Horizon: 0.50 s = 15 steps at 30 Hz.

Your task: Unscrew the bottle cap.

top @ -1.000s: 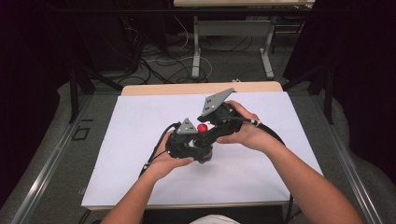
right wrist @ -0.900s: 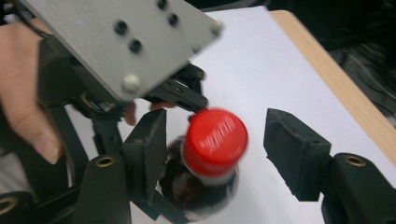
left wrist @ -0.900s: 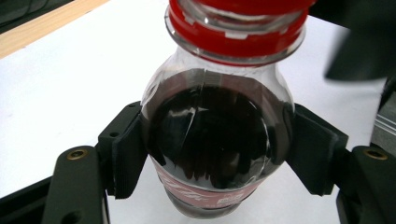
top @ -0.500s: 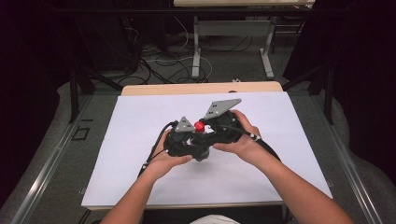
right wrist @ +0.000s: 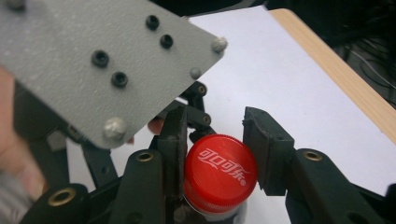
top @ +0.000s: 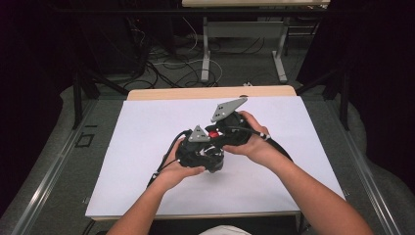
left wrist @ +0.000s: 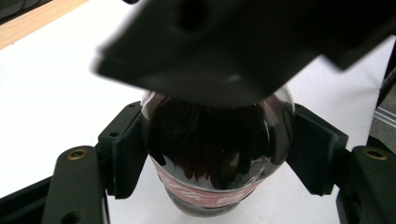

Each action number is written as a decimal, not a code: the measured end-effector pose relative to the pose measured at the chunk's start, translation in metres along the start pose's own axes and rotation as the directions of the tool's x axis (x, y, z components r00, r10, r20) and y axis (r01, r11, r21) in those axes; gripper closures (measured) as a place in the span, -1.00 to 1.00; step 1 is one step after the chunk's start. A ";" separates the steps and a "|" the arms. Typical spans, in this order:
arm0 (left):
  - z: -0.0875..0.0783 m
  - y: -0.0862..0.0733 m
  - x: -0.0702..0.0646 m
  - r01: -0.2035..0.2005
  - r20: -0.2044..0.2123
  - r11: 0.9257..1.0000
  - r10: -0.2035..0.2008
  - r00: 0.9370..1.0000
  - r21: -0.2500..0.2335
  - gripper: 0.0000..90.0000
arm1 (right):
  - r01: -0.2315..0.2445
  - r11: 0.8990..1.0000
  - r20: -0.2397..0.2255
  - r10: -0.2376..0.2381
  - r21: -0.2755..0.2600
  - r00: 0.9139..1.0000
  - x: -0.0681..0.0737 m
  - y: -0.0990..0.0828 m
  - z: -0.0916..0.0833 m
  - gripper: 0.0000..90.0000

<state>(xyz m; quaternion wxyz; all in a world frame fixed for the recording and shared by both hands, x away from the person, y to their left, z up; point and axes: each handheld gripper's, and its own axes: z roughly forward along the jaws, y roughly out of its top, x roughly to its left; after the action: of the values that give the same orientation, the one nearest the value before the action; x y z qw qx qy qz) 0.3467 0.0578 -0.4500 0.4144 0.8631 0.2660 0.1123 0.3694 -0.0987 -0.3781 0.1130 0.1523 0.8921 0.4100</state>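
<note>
A dark cola bottle [left wrist: 210, 154] with a red label stands on the white sheet, and my left gripper [left wrist: 217, 154] is shut on its body, a pad pressed to each side. Its red cap [right wrist: 219, 172] sits between the jaws of my right gripper [right wrist: 217, 149], which have just been closing and now press on it. From above, the red cap [top: 213, 132] peeks out between the left gripper [top: 205, 154] and the right gripper [top: 224, 131], both held close together mid-table. The bottle's body is hidden there by hands and grippers.
A white sheet [top: 147, 127] covers the table, with a wooden strip [top: 171, 93] at its far edge. The left gripper's grey plate [right wrist: 93, 60] looms close in the right gripper view. Cables and table legs [top: 205, 54] lie on the floor beyond.
The right hand and its gripper have settled slightly lower and closer to the left gripper, over the red cap. The left hand has kept still.
</note>
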 end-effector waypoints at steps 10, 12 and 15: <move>0.002 0.001 -0.006 -0.015 0.053 1.000 0.014 0.999 0.012 -0.34 | 0.077 0.997 -0.191 -0.076 -0.006 0.979 -0.018 0.001 -0.013 0.36; 0.003 0.002 -0.008 -0.022 0.040 1.000 0.022 0.999 0.003 -0.34 | 0.055 0.998 -0.184 -0.054 0.004 0.981 -0.017 0.001 -0.017 0.36; 0.001 0.003 -0.009 -0.015 0.043 1.000 0.016 0.999 -0.007 -0.34 | 0.066 0.998 -0.168 -0.063 0.011 0.984 -0.016 0.001 -0.019 0.36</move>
<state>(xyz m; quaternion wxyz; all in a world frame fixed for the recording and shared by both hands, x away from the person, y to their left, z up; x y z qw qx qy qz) 0.3404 0.0505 -0.4479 0.4222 0.8659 0.2499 0.0977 0.3780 -0.1169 -0.3641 0.0495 0.0894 0.9063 0.4102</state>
